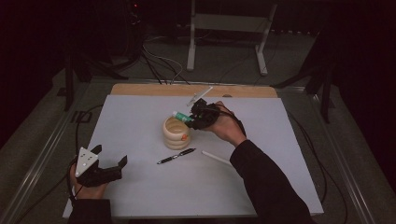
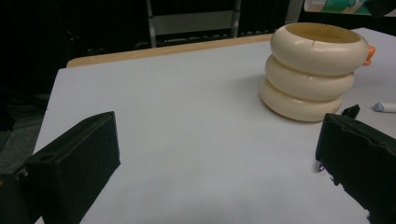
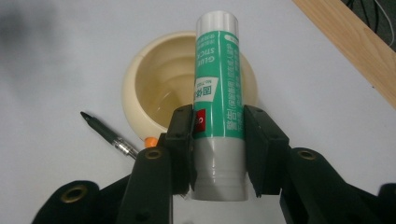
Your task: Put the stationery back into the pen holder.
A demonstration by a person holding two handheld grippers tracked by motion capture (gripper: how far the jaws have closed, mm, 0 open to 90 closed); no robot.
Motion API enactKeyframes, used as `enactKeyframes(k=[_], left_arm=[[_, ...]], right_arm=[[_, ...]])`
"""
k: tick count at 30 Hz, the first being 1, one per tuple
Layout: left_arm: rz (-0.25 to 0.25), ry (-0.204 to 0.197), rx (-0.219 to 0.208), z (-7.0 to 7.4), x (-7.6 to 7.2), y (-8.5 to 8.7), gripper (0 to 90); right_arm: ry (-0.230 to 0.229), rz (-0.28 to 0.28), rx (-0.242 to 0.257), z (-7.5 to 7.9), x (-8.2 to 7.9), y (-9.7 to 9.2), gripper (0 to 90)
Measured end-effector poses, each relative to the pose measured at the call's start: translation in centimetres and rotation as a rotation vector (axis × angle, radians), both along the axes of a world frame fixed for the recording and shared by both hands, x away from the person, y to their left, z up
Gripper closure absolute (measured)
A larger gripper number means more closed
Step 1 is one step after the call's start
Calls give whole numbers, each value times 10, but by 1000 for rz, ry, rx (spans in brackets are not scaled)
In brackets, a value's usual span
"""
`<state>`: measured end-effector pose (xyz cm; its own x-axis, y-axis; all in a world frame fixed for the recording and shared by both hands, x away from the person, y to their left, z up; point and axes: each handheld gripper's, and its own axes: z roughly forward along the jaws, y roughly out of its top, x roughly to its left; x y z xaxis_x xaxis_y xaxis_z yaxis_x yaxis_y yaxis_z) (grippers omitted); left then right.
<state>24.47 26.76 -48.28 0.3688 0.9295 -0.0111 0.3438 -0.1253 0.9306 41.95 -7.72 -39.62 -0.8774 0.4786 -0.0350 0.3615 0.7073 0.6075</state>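
A cream ribbed cup [image 1: 176,132] [image 2: 313,70] [image 3: 149,95] stands at the middle of the white table [image 1: 140,186]. Just above its rim my right gripper [image 1: 192,119] [image 3: 218,128] is shut on a green and white glue stick [image 1: 181,115] [image 3: 219,93], whose capped end points out over the cup's mouth. The stick's tip [image 2: 334,4] hangs over the cup in the left gripper view. My left gripper [image 1: 109,156] [image 2: 219,149] rests open near the front left corner, with nothing between its jaws.
A black pen [image 1: 176,156] [image 3: 105,135] lies in front of the cup. A white stick [image 1: 215,157] [image 2: 385,107] lies to the pen's right. The table's wooden back edge [image 1: 191,90] [image 3: 345,46] runs behind the cup. Cables and a metal frame [image 1: 229,28] are on the floor beyond.
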Motion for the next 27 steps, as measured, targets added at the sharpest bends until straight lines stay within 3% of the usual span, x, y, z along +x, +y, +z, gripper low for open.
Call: enactKeyframes(k=[27], left_arm=[[1, -2, -2, 0, 0, 0, 3]], right_arm=[[34, 21, -16, -7, 0, 17, 653]])
